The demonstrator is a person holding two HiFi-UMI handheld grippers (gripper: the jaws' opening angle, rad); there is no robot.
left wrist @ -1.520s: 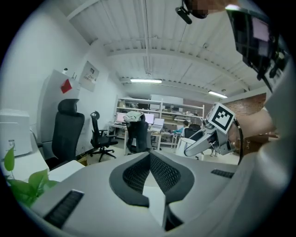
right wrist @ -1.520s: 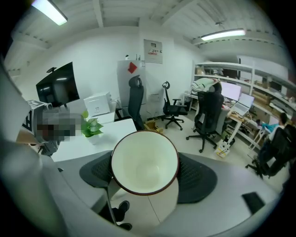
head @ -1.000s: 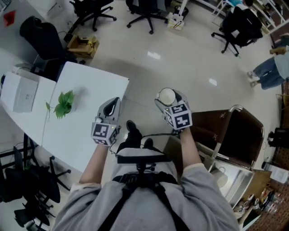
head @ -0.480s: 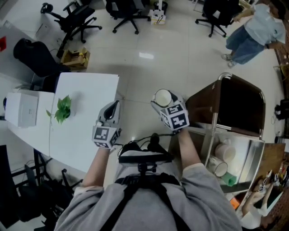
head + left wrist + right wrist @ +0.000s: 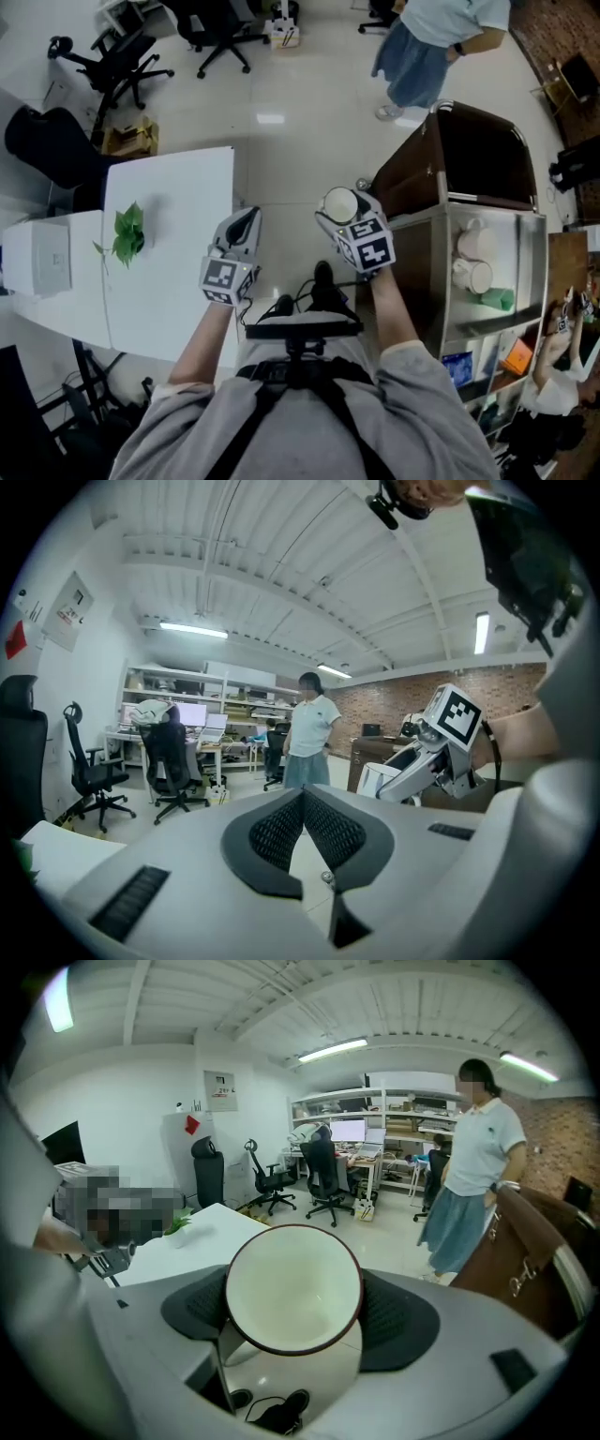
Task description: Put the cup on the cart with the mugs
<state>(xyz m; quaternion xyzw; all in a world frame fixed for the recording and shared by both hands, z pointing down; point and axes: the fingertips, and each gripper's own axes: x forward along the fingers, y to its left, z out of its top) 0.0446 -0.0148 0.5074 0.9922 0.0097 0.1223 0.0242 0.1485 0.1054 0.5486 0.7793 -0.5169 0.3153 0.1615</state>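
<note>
A white cup with a dark rim sits between the jaws of my right gripper, which is shut on it. In the right gripper view the cup faces the camera mouth-first, and its handle points down-left. The cart stands just right of that gripper, and two white mugs sit on its shelf. My left gripper hangs over the white table's edge with its pads closed together and nothing between them.
A brown bag lies on the cart's top. A person stands on the floor beyond it. The white table to the left carries a small green plant and a white box. Office chairs stand farther back.
Both grippers have swung toward the cart, the right one carrying the cup. The cart's shelf with the mugs now lies close beside the right gripper, and the standing person has come nearer.
</note>
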